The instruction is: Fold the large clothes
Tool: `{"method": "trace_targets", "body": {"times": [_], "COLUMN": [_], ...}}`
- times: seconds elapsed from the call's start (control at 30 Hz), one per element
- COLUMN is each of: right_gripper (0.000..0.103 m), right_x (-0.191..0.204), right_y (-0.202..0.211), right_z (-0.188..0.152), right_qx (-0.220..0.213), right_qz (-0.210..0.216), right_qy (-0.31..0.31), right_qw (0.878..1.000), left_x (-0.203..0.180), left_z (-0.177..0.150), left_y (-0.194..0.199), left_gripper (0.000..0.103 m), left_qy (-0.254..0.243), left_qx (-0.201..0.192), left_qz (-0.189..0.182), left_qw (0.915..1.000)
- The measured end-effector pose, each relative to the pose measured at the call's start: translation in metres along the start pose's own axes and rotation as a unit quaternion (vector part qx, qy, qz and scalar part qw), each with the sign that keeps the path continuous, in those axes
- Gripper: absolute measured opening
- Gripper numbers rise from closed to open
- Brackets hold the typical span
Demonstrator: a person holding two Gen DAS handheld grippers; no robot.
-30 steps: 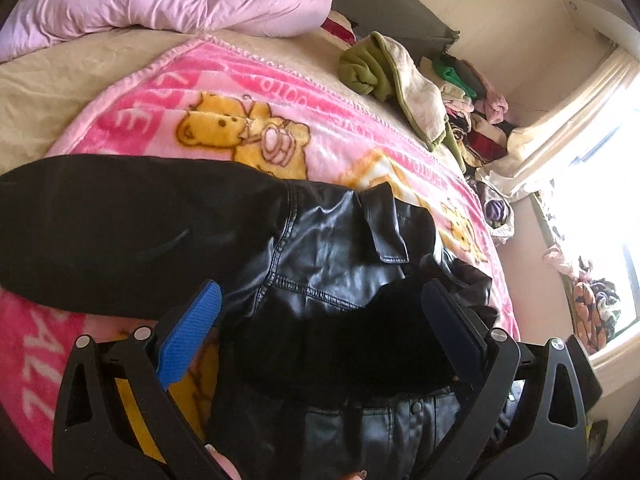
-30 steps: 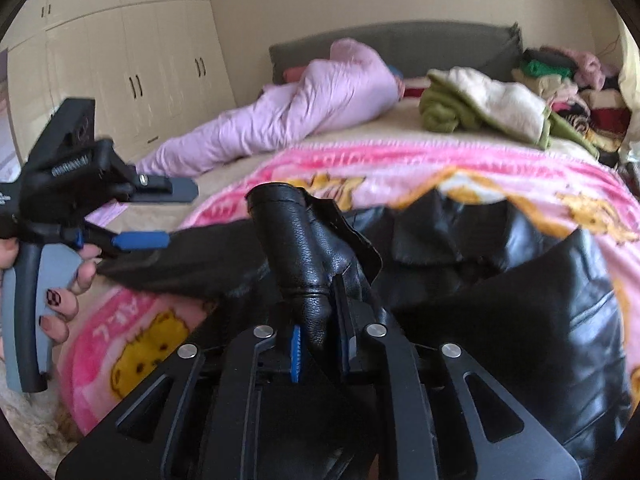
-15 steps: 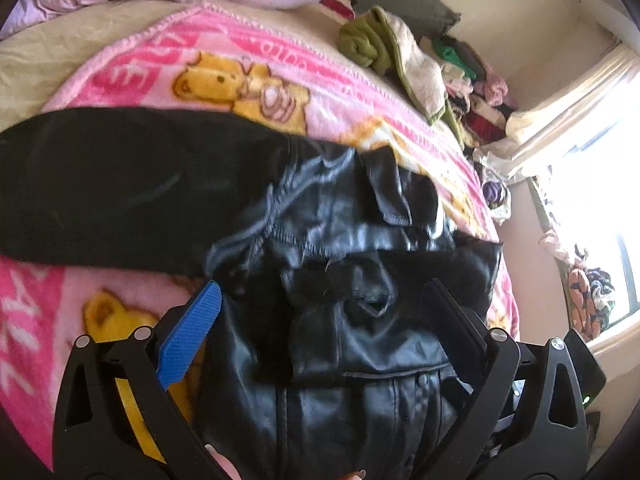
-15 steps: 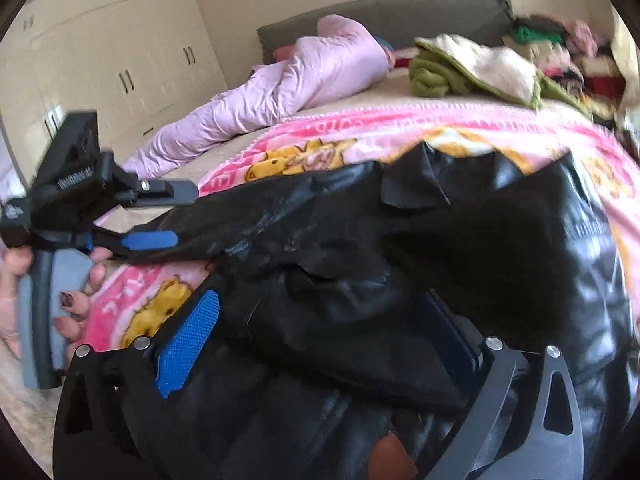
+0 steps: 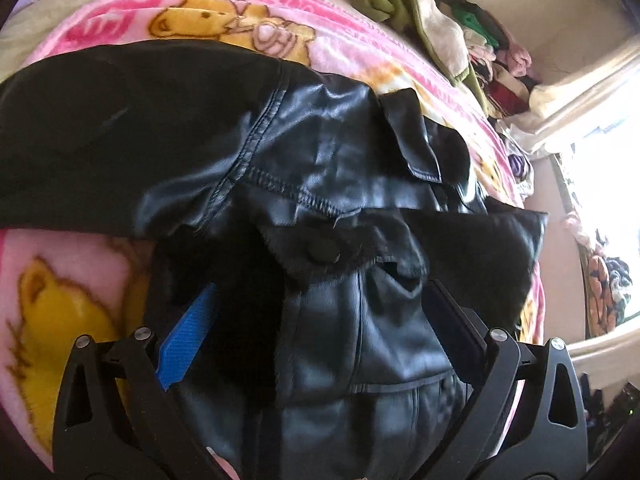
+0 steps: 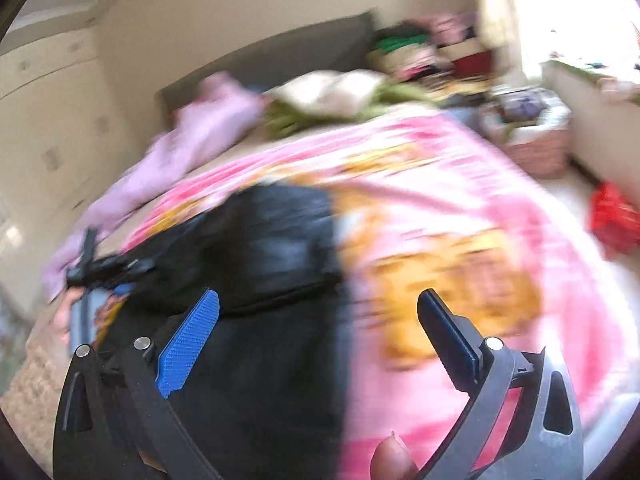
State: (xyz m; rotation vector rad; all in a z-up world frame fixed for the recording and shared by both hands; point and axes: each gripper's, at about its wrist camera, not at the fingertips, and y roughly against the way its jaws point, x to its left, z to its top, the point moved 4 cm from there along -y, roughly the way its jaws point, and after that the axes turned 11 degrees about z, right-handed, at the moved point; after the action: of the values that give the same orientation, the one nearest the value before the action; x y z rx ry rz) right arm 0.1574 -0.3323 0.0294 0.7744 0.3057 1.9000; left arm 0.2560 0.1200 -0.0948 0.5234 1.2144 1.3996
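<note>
A black leather jacket [image 5: 328, 208] lies spread on the pink blanket [image 5: 280, 12], one sleeve laid across its front. Both claws are spread and hold nothing: the left gripper [image 5: 320, 320] hangs over the jacket's middle, the right gripper [image 6: 316, 332] at the jacket's edge. Next probably comes gripping the other sleeve, out flat to the side.

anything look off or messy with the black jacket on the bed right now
The black leather jacket lies rumpled on the pink cartoon-bear blanket: its left sleeve still stretches straight out sideways, unfolded, while the front flaps bunch unevenly around the snap button. No damage shows.
</note>
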Motion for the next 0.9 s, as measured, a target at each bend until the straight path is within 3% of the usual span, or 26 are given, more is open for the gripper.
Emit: {"method": "trace_targets", "body": {"times": [0.07, 0.13, 0.2, 0.23, 0.3, 0.37, 0.53, 0.63, 0.67, 0.9], "right_gripper": [0.099, 0.099, 0.099, 0.099, 0.099, 0.099, 0.098, 0.083, 0.083, 0.082], "right_x": [-0.031, -0.063, -0.084, -0.092, -0.100, -0.100, -0.080, -0.065, -0.062, -0.052], "right_y": [0.023, 0.038, 0.040, 0.036, 0.013, -0.026, -0.136, -0.193, -0.214, -0.282], "right_z": [0.014, 0.035, 0.053, 0.062, 0.081, 0.093, 0.099, 0.097, 0.095, 0.080], "right_qx": [-0.024, -0.044, -0.058, -0.062, -0.058, -0.037, 0.035, 0.066, 0.076, 0.115], "right_qz": [-0.036, -0.073, -0.091, -0.097, -0.099, -0.082, -0.035, -0.009, -0.003, -0.001], "right_qy": [-0.016, -0.033, -0.037, -0.036, -0.036, -0.034, -0.033, -0.043, -0.050, -0.087], "right_qw": [0.999, 0.996, 0.993, 0.993, 0.993, 0.995, 0.998, 0.997, 0.996, 0.990], "left_x": [-0.006, -0.010, -0.015, -0.018, -0.023, -0.027, -0.033, -0.036, -0.039, -0.050], "left_z": [0.003, 0.007, 0.010, 0.010, 0.011, 0.011, 0.017, 0.024, 0.026, 0.042], "left_y": [-0.008, -0.013, -0.013, -0.013, -0.011, -0.006, 0.013, 0.036, 0.041, 0.093], "left_gripper": [0.093, 0.077, 0.066, 0.052, 0.042, 0.025, 0.016, 0.013, 0.013, 0.011], "left_qy": [-0.003, -0.009, -0.016, -0.023, -0.032, -0.045, -0.060, -0.061, -0.061, -0.074], "left_qx": [-0.002, -0.012, -0.020, -0.026, -0.034, -0.048, -0.077, -0.104, -0.111, -0.177], "left_qz": [0.015, 0.043, 0.049, 0.053, 0.054, 0.063, 0.050, 0.035, 0.030, 0.005], "left_qw": [0.9999, 0.9989, 0.9985, 0.9980, 0.9974, 0.9959, 0.9940, 0.9921, 0.9914, 0.9814]}}
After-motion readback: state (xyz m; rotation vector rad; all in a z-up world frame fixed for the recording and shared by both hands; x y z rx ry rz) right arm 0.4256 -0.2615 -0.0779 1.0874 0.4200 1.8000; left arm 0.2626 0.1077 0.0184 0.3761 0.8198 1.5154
